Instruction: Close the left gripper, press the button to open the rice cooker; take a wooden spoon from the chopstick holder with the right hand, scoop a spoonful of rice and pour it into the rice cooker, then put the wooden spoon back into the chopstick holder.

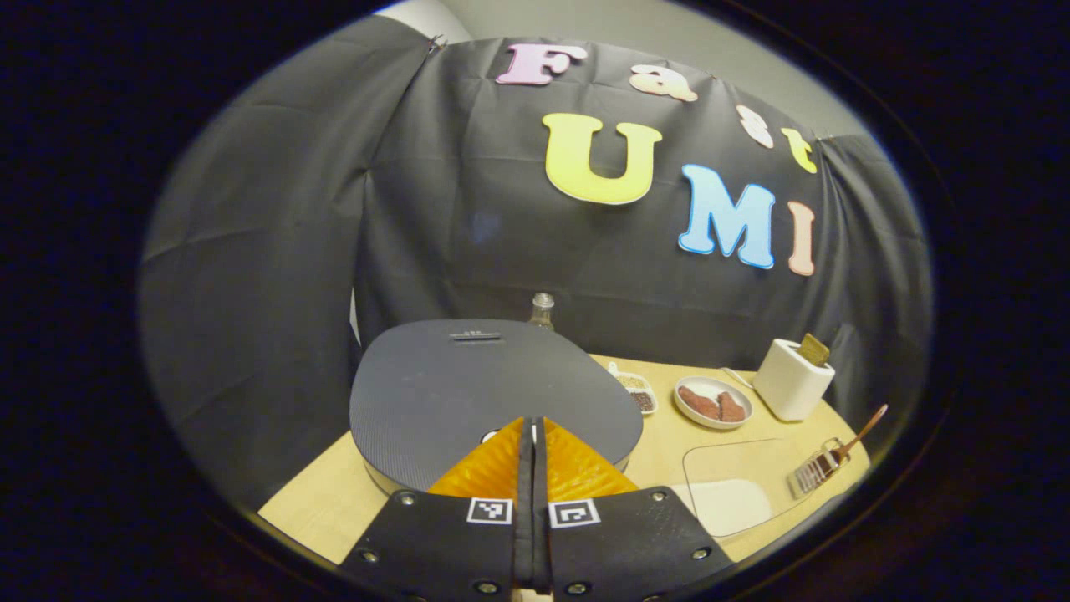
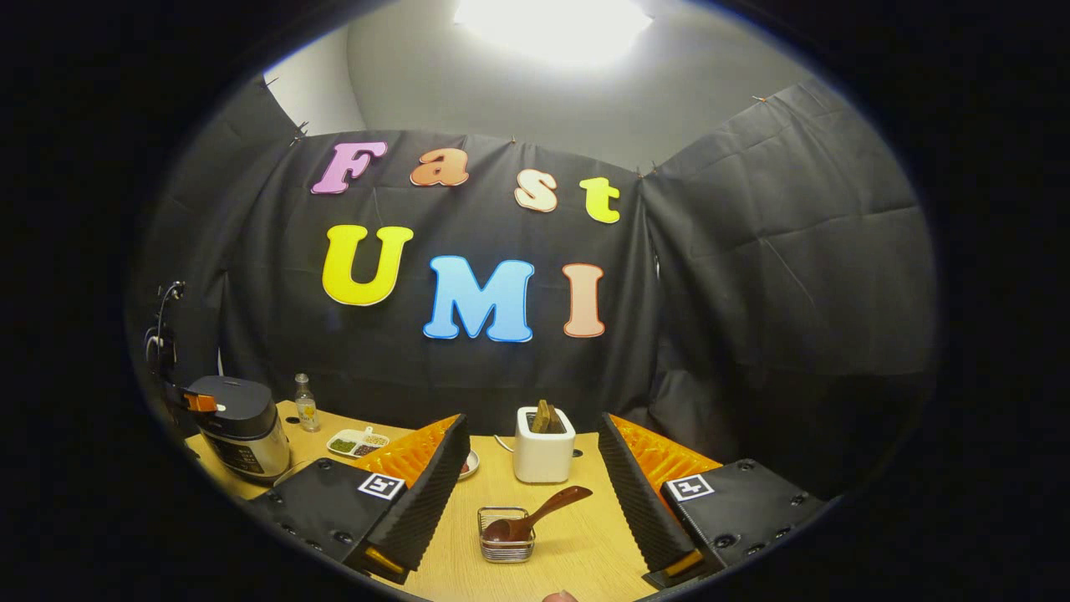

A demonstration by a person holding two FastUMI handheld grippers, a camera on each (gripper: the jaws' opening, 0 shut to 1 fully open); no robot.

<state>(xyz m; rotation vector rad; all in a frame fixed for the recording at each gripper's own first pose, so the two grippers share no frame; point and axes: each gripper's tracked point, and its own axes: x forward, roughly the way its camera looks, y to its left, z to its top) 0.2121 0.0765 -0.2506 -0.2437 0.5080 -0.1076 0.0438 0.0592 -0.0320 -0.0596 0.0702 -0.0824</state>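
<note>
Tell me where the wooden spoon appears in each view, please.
Left gripper view: wooden spoon at far right, leaning out of the wire chopstick holder.
Right gripper view: wooden spoon at bottom centre, between the fingers of the right gripper.
Shared landmark: white toaster.

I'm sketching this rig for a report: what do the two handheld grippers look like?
Both look alike. The left gripper has black bodies with round screws, a square black-and-white marker on each half, and orange ribbed backs to its two fingers. The right gripper shows the same black bodies, square markers and orange backing, with black ridged pads on the inner faces.
</note>
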